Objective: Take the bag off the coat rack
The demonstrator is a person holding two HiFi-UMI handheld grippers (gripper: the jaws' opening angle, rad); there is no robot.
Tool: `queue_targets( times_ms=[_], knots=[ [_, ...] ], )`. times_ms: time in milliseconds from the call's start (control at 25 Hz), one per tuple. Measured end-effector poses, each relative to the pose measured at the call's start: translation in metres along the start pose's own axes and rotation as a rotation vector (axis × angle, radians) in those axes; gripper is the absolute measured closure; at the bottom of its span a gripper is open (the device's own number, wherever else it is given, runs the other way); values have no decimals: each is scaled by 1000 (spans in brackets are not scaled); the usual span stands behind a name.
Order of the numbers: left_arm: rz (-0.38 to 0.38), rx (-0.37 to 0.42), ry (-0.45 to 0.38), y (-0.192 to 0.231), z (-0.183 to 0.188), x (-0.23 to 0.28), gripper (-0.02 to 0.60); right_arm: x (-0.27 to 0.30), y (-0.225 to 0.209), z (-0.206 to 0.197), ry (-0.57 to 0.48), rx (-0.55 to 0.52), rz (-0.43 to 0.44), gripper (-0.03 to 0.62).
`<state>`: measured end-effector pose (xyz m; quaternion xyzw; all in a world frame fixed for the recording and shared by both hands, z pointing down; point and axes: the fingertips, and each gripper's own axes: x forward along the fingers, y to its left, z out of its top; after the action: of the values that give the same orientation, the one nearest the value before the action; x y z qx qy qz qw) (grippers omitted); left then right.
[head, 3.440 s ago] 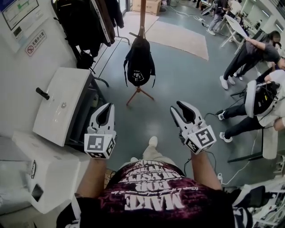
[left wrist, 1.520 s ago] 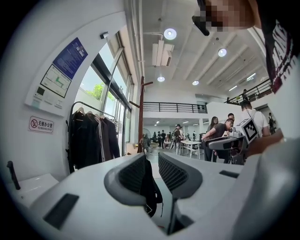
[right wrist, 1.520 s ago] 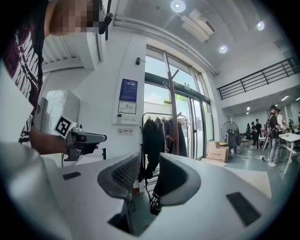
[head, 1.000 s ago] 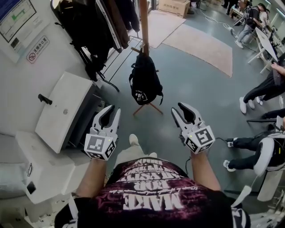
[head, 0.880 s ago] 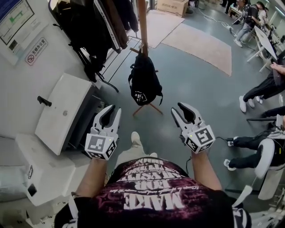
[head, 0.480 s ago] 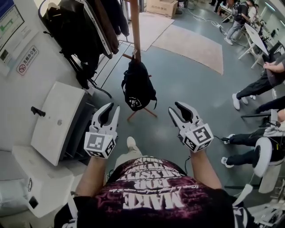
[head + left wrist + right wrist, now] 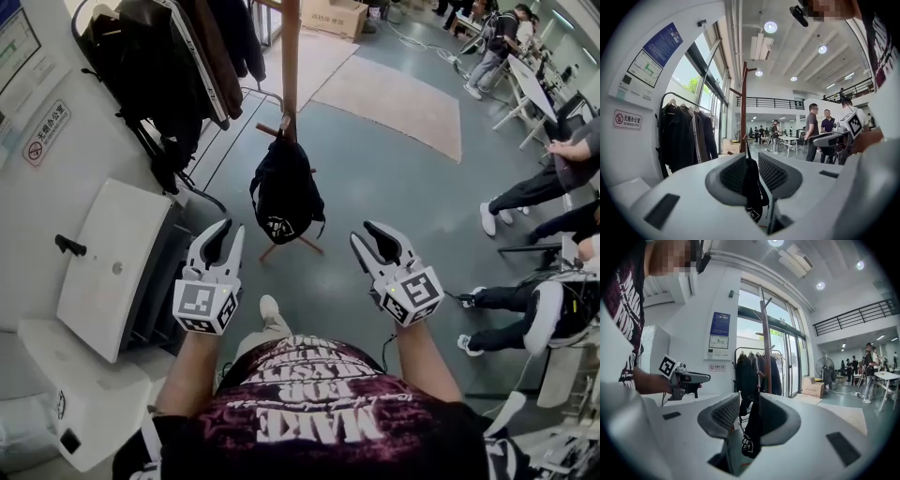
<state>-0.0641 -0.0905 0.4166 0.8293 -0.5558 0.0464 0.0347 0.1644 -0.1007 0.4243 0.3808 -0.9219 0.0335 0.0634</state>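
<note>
Bag on rack; L gripper, R gripper jaws apart.

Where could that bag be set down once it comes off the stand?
The widest free patch is the grey floor right of the bag, between the coat rack and the people at the right. The rug beyond is also bare. The left side is crowded with hanging coats and a white cabinet.

Black bag with white logo, brown rack, white left tongs and right tongs with black-and-white markers, grey floor, beige rug
</note>
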Motion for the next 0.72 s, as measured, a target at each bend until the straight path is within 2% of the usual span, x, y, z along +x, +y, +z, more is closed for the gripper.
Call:
queue_targets(
  times_ms=[720],
  knots=[
    [-53,-27,3,50,-1,59,502,75,-21,1,19,41,-18,456]
  ],
)
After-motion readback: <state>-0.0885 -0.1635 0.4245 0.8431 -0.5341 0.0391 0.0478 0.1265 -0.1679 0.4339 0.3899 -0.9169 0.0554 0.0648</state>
